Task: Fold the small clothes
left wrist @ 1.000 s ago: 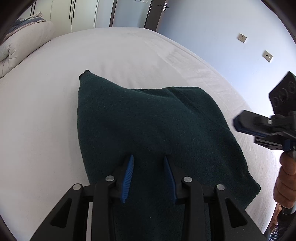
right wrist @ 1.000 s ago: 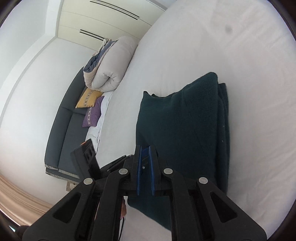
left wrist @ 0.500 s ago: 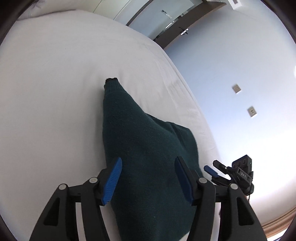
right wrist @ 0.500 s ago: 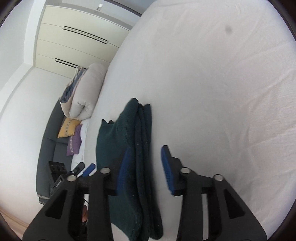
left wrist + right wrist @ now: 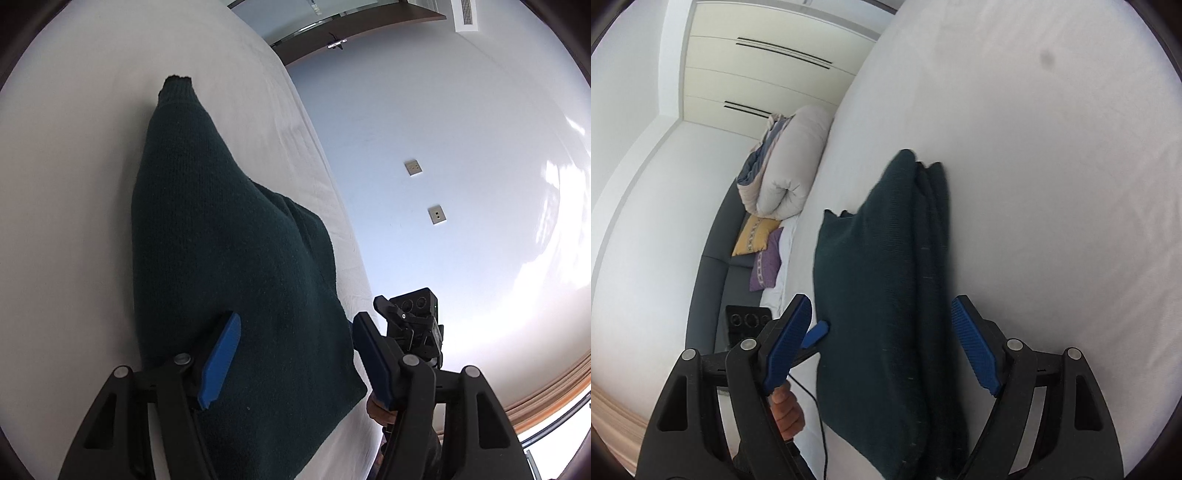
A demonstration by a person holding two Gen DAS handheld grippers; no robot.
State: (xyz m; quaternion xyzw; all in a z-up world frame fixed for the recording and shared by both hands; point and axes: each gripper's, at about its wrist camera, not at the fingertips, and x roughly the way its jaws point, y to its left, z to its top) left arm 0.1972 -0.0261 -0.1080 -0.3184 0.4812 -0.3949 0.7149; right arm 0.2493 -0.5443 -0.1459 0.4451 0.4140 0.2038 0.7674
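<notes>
A dark green knitted garment (image 5: 229, 258) lies folded in several layers on the white bed (image 5: 74, 184); it also shows in the right wrist view (image 5: 886, 295). My left gripper (image 5: 295, 362) is open, its blue pads to either side of the garment's near end, turned on its side. My right gripper (image 5: 882, 350) is open wide, its pads spread across the garment's near end. The right gripper shows in the left wrist view (image 5: 410, 325), and a left pad shows in the right wrist view (image 5: 816, 332). Neither holds the cloth.
The white bed sheet (image 5: 1052, 184) spreads around the garment. A rolled duvet (image 5: 790, 173) lies at the bed's far end. A grey sofa (image 5: 713, 266) carries a yellow cushion (image 5: 753, 236) and a purple cushion (image 5: 766, 264). A blue wall (image 5: 443, 147) with sockets lies beyond the bed's edge.
Both grippers opened wider; the right one was shut a second ago. Both rolled sideways and came in low at the garment's near end.
</notes>
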